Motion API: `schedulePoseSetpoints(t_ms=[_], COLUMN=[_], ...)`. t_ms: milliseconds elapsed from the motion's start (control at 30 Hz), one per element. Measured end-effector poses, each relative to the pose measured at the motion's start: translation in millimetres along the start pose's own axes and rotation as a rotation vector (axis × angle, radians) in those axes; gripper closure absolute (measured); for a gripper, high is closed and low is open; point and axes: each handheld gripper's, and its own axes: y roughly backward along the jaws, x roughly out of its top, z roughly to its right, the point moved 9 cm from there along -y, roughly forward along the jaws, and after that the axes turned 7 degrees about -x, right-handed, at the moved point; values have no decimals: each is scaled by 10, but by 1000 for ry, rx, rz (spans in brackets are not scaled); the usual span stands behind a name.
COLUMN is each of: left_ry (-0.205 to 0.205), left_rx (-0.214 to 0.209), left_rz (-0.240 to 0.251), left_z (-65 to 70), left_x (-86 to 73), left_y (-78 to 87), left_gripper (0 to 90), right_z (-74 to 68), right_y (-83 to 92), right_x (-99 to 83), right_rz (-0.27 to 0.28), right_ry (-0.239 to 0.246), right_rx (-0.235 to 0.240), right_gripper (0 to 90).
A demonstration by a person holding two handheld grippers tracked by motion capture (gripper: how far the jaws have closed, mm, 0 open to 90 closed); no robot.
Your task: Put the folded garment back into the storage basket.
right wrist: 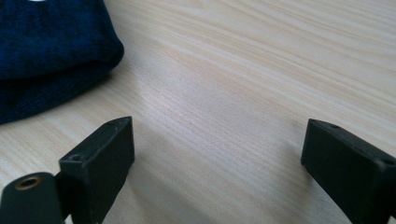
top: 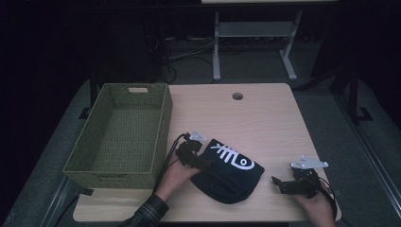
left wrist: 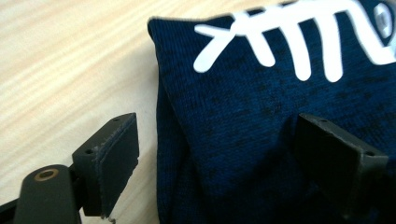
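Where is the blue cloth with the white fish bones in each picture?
High view: the folded cloth lies low in the middle, right of the basket.
Left gripper view: the right half.
Right gripper view: the top left corner.
Shared landmark: the wooden table under the cloth.

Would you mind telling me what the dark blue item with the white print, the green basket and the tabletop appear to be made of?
The dark blue folded garment looks like knitted fabric: fine ribbed stitches show, with a flat white fishbone print. The green rectangular basket seems woven, perhaps from paper cord or plastic; its walls show a regular weave. The light tabletop shows matte wood grain, possibly a laminate.
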Motion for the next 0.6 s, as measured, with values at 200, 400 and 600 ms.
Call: schedulePoseSetpoints(t_ms=[200,400,600], left_ry=[-5,4,-12], left_rx=[-2,-11,-28], left_rz=[-17,-20,-24], left_z=[-12,-23,22], left_x=[-59,-85,-82], left_y=[-79,-106,-102], left_gripper=[144,147,241], right_z=[0,0,-1], right_y=[-1,-2,-3], right_x=[0,-1,0], right_rz=[-1,-1,-2], right_ry=[-1,-1,-2], right_rx=[1,2,1], right_gripper=[92,92,91])
